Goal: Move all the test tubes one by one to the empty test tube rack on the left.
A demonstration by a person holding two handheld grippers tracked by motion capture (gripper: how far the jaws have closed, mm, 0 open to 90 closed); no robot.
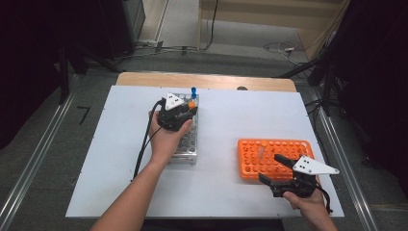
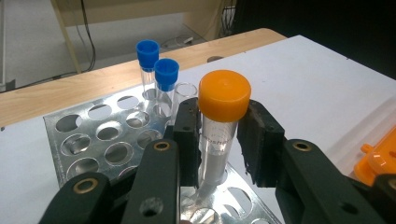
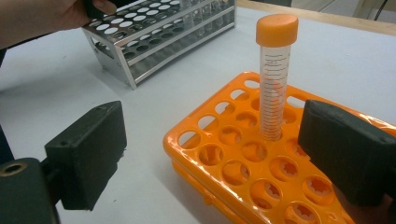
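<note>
Two racks sit on the white table (image 1: 120, 144). At left, the left gripper (image 2: 218, 140) has its jaws narrowed around an orange-capped tube (image 2: 223, 107) standing in the metal rack (image 2: 93, 140); two blue-capped tubes (image 2: 159, 74) stand just beyond. At right, the right gripper (image 3: 212, 154) gapes wide, holding nothing, the orange rack (image 3: 243, 172) and its upright tube (image 3: 275, 70) ahead between its jaws.
</note>
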